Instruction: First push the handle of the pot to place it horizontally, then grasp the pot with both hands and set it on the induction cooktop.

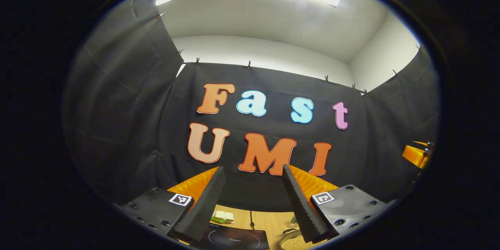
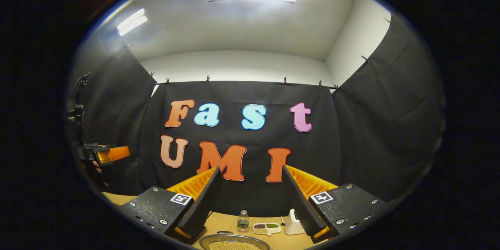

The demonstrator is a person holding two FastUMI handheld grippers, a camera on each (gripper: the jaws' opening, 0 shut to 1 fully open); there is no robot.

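Note:
The pot [image 2: 233,244] sits at the bottom edge of the right gripper view, a metal rim around a fill of small yellowish grains. My right gripper [image 2: 250,168] is held above and in front of it, open, with nothing between its fingers. In the left gripper view the black induction cooktop [image 1: 234,239] lies on the wooden table below my left gripper [image 1: 253,168], which is also open and holds nothing. The pot [image 1: 296,243] shows to the right of the cooktop, partly hidden by a finger. Both grippers are raised and point at the back wall.
A small bottle [image 2: 242,220], a white dish of samples [image 2: 266,227] and a white device [image 2: 291,223] stand behind the pot. A small packet [image 1: 223,216] lies behind the cooktop. The other gripper [image 2: 105,154] and a hand show at the far left.

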